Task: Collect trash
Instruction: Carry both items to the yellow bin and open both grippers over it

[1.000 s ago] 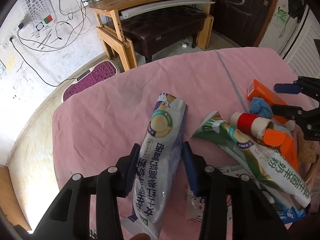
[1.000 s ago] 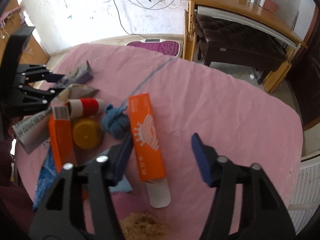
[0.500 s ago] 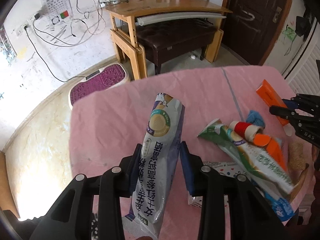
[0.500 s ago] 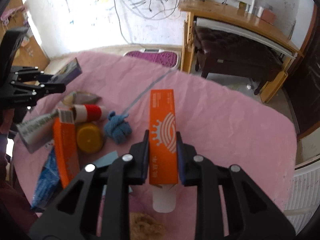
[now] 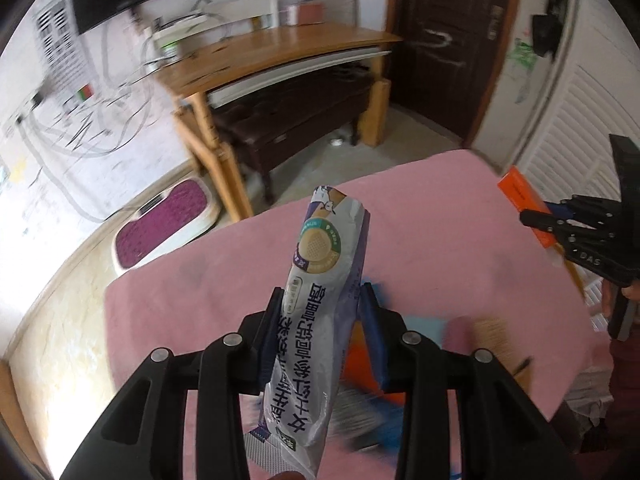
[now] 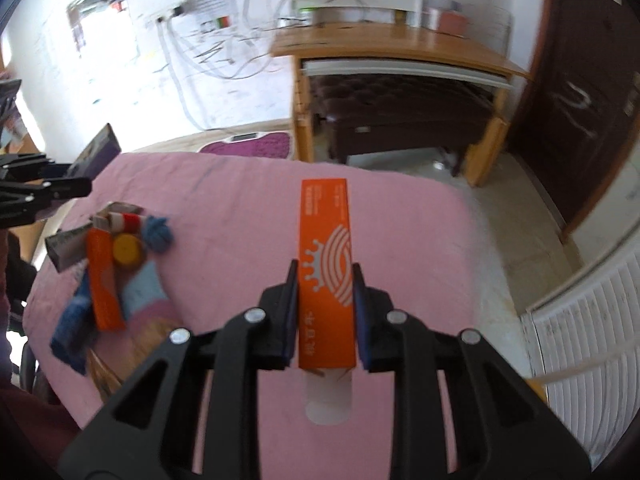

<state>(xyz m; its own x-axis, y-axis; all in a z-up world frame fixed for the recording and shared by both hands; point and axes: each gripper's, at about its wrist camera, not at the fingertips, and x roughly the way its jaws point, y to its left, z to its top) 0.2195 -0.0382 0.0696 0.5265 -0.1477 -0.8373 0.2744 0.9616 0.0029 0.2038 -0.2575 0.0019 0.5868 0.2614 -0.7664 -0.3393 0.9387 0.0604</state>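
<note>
Orange box (image 6: 326, 276) and silver-purple wrapper (image 5: 320, 312), each claw-clamped.

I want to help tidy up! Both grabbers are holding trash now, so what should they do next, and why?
Probably carry both pieces off the table to wherever the trash goes; no bin shows here. The left hand-held gripper is shut on the silver snack wrapper, the right hand-held gripper on the orange box, both clear of the pink tablecloth. More litter waits.
</note>
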